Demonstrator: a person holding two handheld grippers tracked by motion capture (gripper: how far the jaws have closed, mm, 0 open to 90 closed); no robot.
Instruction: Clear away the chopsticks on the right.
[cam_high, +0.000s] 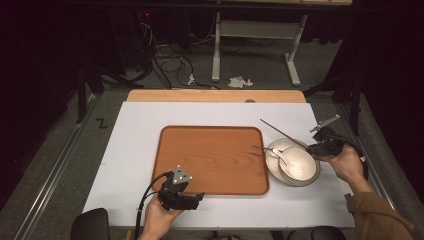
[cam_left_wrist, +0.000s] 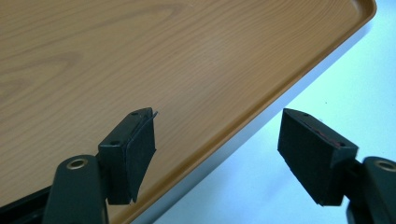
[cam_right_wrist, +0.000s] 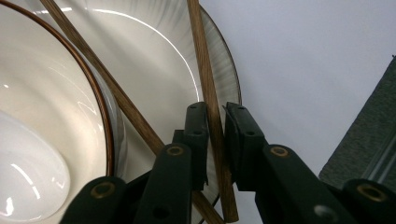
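Evidently the right gripper (cam_right_wrist: 215, 140) is pinching one wooden chopstick (cam_right_wrist: 205, 79) between its jaws, near the stick's end, over the plate (cam_right_wrist: 159, 51) rim by the bench's right edge. Thin, stiff, light and smooth, it is likely to swivel; gripping nearer mid-length seems steadier. A second chopstick (cam_right_wrist: 93, 65) is leaning beside the bowl (cam_high: 298, 163). The left gripper (cam_left_wrist: 219, 154) is hovering, jaws spread, over the tray (cam_left_wrist: 140, 56) edge.
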